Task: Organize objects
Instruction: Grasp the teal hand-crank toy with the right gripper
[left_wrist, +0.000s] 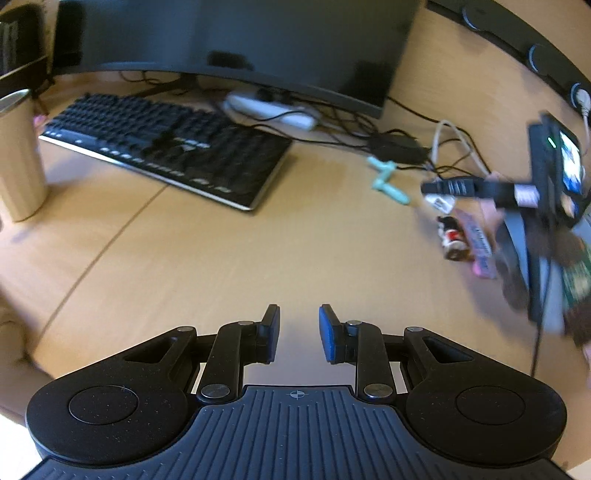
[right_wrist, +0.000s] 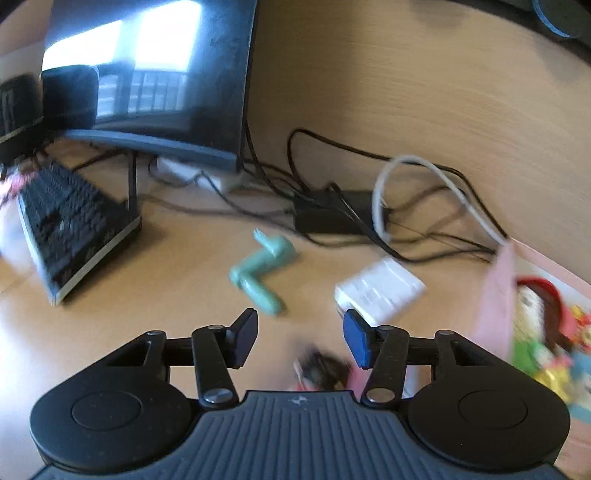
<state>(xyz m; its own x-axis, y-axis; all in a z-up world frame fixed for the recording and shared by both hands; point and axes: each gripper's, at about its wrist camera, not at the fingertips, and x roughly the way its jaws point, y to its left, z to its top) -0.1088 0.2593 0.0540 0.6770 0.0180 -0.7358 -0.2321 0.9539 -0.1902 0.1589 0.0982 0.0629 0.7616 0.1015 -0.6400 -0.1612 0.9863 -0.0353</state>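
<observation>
My left gripper (left_wrist: 299, 332) is open and empty above bare wooden desk. At the right of its view the right gripper (left_wrist: 480, 190) hovers over a small dark-and-red packet (left_wrist: 452, 240) and a pink box (left_wrist: 480, 243). My right gripper (right_wrist: 300, 339) is open and empty. A green Z-shaped crank piece (right_wrist: 264, 269) lies on the desk just beyond its left finger. A white box (right_wrist: 380, 288) lies beyond its right finger. A small dark packet (right_wrist: 325, 369) lies below, between the fingers. A pink illustrated box (right_wrist: 532, 317) stands at the right.
A black keyboard (left_wrist: 166, 147) and a monitor (left_wrist: 236, 40) stand at the back, with a white power strip (left_wrist: 269, 109), a black adapter (right_wrist: 332, 214) and tangled cables (right_wrist: 424, 206). A tan metal cup (left_wrist: 18, 155) stands at the far left.
</observation>
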